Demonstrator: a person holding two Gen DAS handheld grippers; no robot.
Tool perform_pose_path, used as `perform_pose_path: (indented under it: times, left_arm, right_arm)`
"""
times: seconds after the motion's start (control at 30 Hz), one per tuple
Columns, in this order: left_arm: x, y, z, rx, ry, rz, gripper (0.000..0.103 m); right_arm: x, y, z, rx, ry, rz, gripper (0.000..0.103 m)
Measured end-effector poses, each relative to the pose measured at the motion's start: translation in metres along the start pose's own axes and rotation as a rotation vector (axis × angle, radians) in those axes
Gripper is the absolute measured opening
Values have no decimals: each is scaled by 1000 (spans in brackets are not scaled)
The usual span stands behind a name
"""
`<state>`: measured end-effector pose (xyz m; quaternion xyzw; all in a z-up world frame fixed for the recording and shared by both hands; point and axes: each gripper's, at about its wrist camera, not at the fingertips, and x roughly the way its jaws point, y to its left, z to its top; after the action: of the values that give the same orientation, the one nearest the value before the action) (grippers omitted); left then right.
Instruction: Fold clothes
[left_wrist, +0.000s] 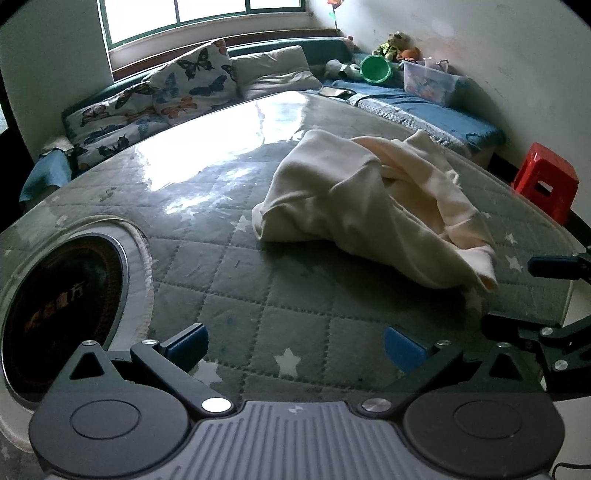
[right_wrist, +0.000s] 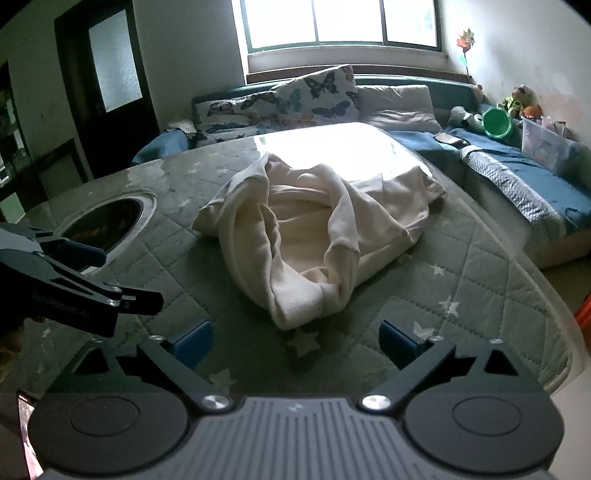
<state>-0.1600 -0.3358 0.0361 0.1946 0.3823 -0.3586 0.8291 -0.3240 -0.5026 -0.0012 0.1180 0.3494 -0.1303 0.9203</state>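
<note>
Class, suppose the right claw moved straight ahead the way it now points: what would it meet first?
Probably the near end of the cream garment, bunched just ahead of the open right claw; depth is unclear, so it might touch the quilted table cover first.

Left gripper (left_wrist: 293, 345): jaws spread wide, nothing between the blue pads, angled downward. Right gripper (right_wrist: 295, 341): jaws likewise wide apart, empty, tilted down, just right of the left.

Window (right_wrist: 340, 22) daylight glares off the table (left_wrist: 207, 155); fisheye edges darken.
</note>
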Motion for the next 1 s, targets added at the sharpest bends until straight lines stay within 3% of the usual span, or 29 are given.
perform_pose_path:
  times: [1.0]
  left_arm:
    - [15, -11, 18, 64, 25, -10, 103]
  right_arm:
    - [6, -8, 18, -16, 7, -21, 98]
